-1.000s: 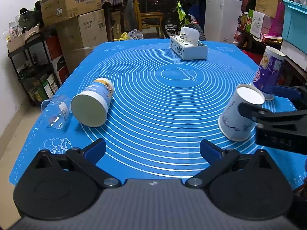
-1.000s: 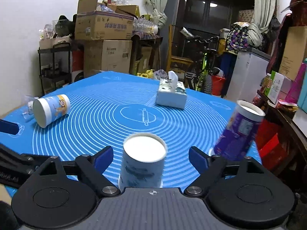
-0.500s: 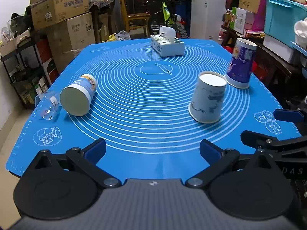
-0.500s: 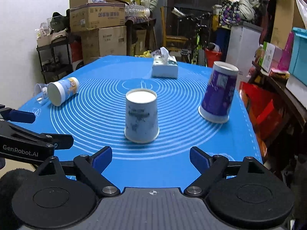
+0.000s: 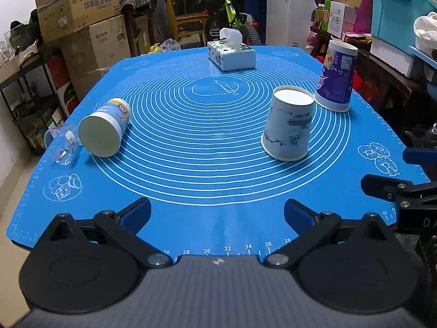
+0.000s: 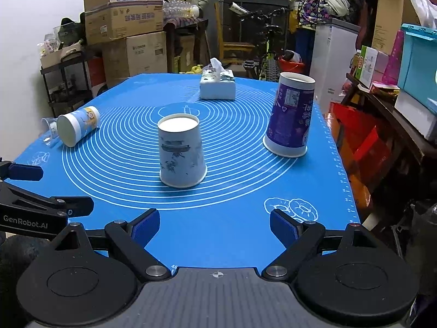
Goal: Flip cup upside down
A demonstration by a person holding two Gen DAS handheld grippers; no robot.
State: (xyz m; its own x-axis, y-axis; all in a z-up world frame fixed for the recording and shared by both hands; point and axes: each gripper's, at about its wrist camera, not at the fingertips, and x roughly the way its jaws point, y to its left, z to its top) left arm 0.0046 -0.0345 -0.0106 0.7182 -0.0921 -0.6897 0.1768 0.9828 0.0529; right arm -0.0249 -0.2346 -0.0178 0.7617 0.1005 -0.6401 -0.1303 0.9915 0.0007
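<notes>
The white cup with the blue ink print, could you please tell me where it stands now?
The white cup stands upside down near the middle of the blue mat, left of the purple cup and in front of the tissue box.

1. Blue baking mat (image 5: 218, 164), covering the table.
2. White cup (image 5: 288, 125), inverted, at 3 o'clock.
3. Purple cup (image 5: 337, 78), inverted, at 2 o'clock.
4. Tissue box (image 5: 232, 56), at 12 o'clock.
5. Yellow-blue cup (image 5: 105, 127) and clear cup (image 5: 62, 146), lying sideways, at 9 o'clock.

White cup (image 5: 289, 125) upside down on mat (image 5: 218, 164) — left gripper (image 5: 217, 213) fingers apart.
</notes>
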